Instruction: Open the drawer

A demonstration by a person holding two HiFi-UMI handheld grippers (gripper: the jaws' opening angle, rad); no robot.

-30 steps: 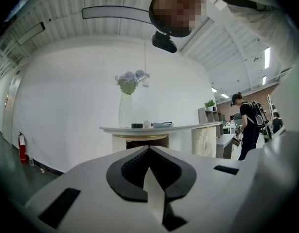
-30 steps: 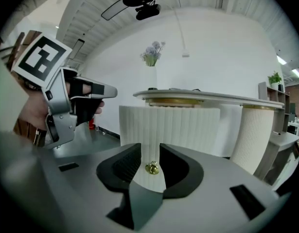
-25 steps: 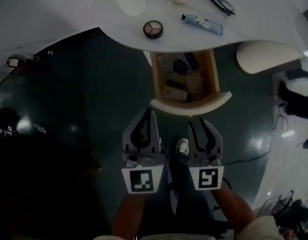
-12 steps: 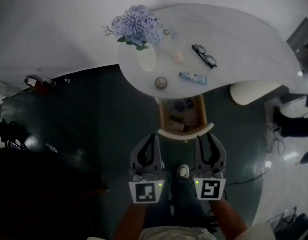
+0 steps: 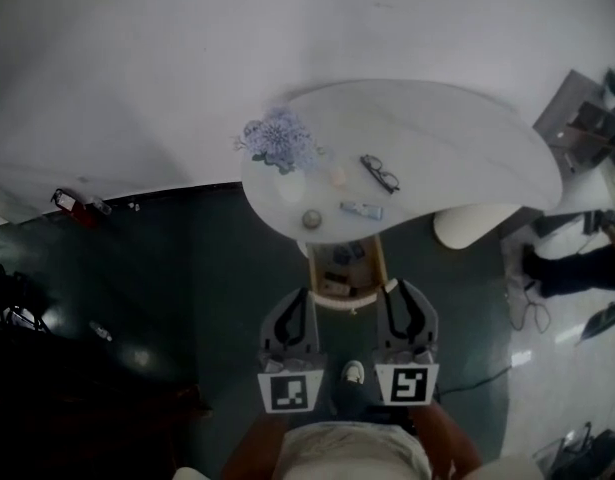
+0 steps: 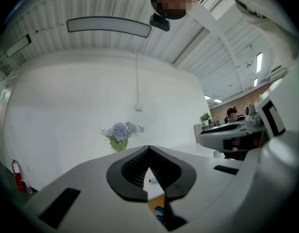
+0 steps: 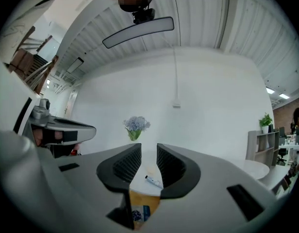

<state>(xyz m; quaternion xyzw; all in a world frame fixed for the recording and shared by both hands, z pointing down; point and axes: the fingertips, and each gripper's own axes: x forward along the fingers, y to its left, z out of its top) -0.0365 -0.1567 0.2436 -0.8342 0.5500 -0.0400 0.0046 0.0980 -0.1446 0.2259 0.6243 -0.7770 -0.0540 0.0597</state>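
Under the white curved table [image 5: 457, 148] the wooden drawer [image 5: 345, 266] stands pulled out, its curved white front [image 5: 342, 303] toward me and small boxes inside. Both grippers are held level above and short of that front, touching nothing. My left gripper [image 5: 301, 294] has its fingertips together, empty. In the left gripper view the left gripper [image 6: 149, 148] shows its pads meeting at the tip, with a strip of the drawer [image 6: 156, 204] below. My right gripper [image 5: 390, 286] is open; in its own view the right gripper [image 7: 149, 149] frames the drawer [image 7: 139, 203] through an empty gap.
On the table stand a vase of pale blue flowers [image 5: 279, 140], glasses [image 5: 379, 174], a blue-white tube [image 5: 360, 209] and a round compact [image 5: 312, 219]. A white ribbed stool [image 5: 472, 226] is at the right, a person's legs [image 5: 577, 268] beyond. My shoe [image 5: 353, 372] is on the dark floor.
Both grippers and the head camera have risen, so the table and the drawer look smaller and farther below. The drawer stays pulled out. Neither gripper's jaws have changed.
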